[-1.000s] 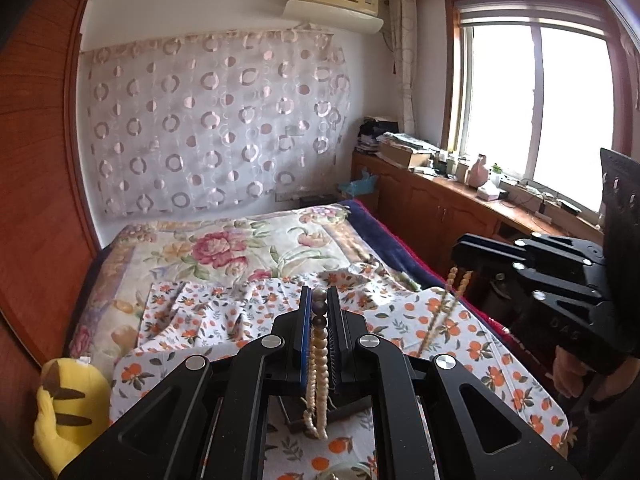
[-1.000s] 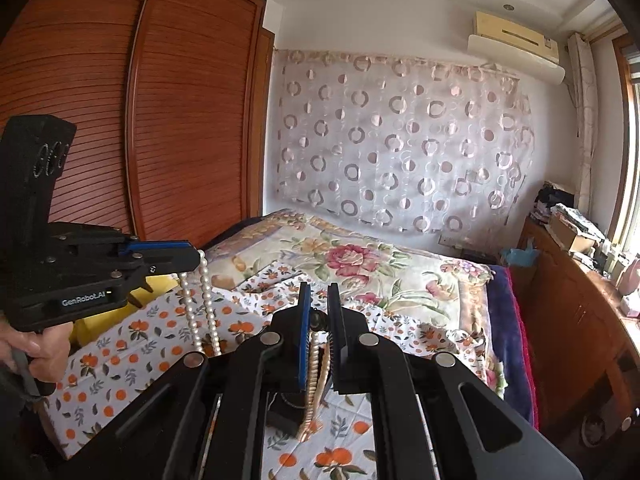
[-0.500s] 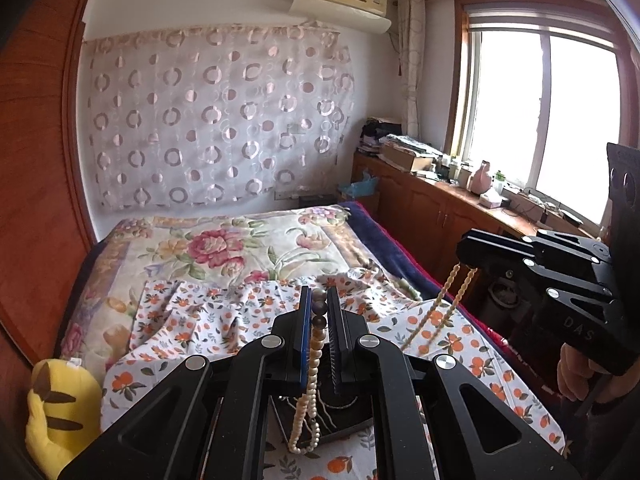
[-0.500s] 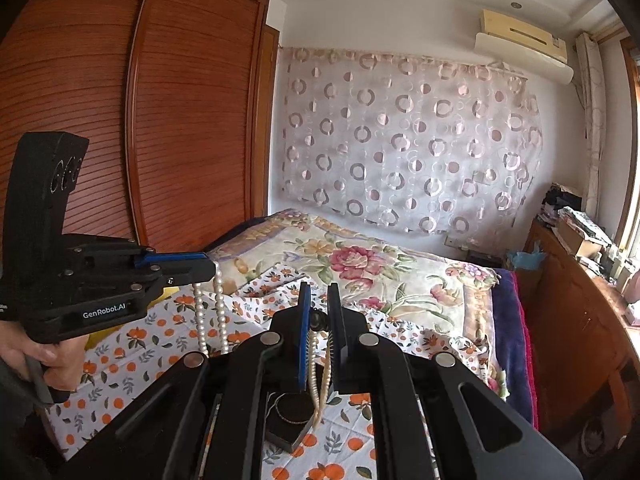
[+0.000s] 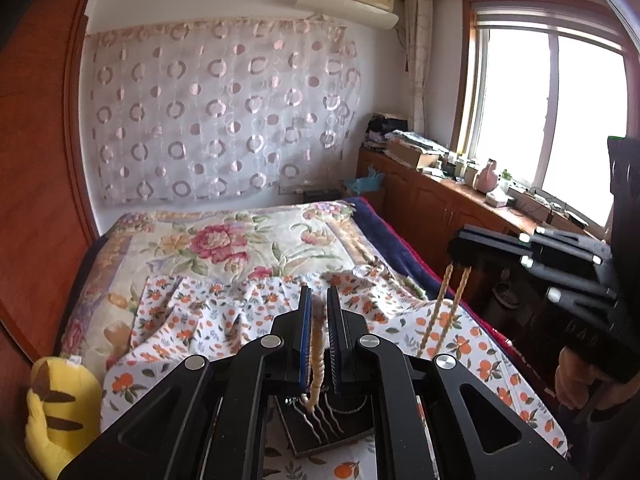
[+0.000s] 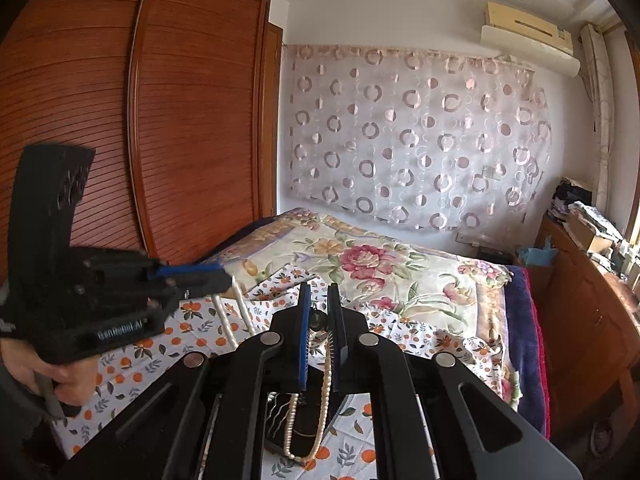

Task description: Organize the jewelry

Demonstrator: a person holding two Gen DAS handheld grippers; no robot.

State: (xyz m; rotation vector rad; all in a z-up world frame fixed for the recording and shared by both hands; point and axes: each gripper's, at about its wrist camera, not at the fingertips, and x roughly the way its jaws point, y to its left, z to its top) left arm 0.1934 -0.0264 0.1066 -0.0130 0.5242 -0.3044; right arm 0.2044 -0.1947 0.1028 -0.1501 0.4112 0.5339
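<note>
Pearl necklace [image 6: 326,390] held aloft over bed [image 5: 248,248], each end pinched between narrow fingers of left gripper [image 5: 318,310] and right gripper [image 6: 319,308]. Loop hangs above dark jewelry tray [image 5: 344,426]. Step judged: lowering into tray. Next: descent, then release of both ends.

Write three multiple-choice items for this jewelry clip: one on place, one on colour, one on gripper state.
1. What lies on the bedspread directly below the grippers?
A. a dark tray
B. a glass bowl
C. a wicker basket

2. What colour is the plush toy at the bed's near left corner?
A. green
B. yellow
C. white

3. How is the pearl necklace held?
A. lying loose on the bed
B. gripped by the right gripper only
C. gripped by both grippers

Key: 1 A, the dark tray shows under the hanging beads. 2 B, yellow with brown stripes. 3 C, the left gripper and right gripper each pinch a strand.
</note>
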